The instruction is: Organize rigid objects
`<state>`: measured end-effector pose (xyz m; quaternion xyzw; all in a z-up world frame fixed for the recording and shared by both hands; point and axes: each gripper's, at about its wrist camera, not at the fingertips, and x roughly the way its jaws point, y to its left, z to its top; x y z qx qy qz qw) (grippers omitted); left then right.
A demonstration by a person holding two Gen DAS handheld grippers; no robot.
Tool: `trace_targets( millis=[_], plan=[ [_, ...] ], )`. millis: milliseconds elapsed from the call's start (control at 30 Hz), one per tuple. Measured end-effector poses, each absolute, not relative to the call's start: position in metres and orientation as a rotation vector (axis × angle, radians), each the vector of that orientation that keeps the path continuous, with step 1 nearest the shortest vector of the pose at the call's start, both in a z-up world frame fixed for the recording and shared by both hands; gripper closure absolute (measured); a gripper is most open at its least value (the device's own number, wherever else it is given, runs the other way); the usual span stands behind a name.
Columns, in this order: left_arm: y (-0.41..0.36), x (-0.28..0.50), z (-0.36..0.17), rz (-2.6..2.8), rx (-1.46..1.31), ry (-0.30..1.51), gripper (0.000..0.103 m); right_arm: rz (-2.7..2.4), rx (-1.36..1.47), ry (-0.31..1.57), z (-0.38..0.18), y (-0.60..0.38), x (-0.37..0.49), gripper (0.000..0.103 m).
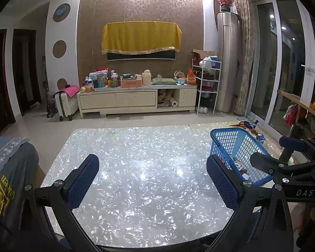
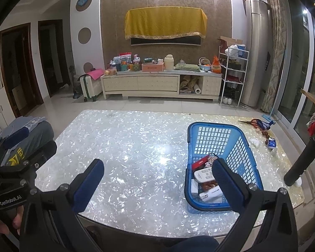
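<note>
Both held above shiny table [image 2: 136, 147], left gripper [image 1: 153, 180] and right gripper [image 2: 157, 182] with jaws wide, empty. Blue basket [image 2: 201, 126] at right of frame, white remote [image 2: 203, 175] inside.

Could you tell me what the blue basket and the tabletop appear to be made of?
The blue basket looks like moulded plastic: even colour, a slight gloss, and walls pierced in a regular square grid. The tabletop seems polished and hard, with pearly, shell-like flakes and bright glints of the lights; whether it is real shell inlay, stone or a printed laminate, I cannot tell.
</note>
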<state>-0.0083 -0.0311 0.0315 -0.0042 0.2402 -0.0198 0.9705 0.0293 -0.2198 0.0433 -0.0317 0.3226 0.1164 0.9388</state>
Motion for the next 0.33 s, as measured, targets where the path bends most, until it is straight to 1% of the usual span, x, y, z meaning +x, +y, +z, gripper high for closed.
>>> trace_targets(
  millis=[333],
  plan=[
    [-0.0317, -0.0121, 0.0338, -0.053, -0.015, 0.474, 0.000, 0.234, -0.056, 0.657, 0.0462, -0.2202, 0.0265, 0.000]
  ],
)
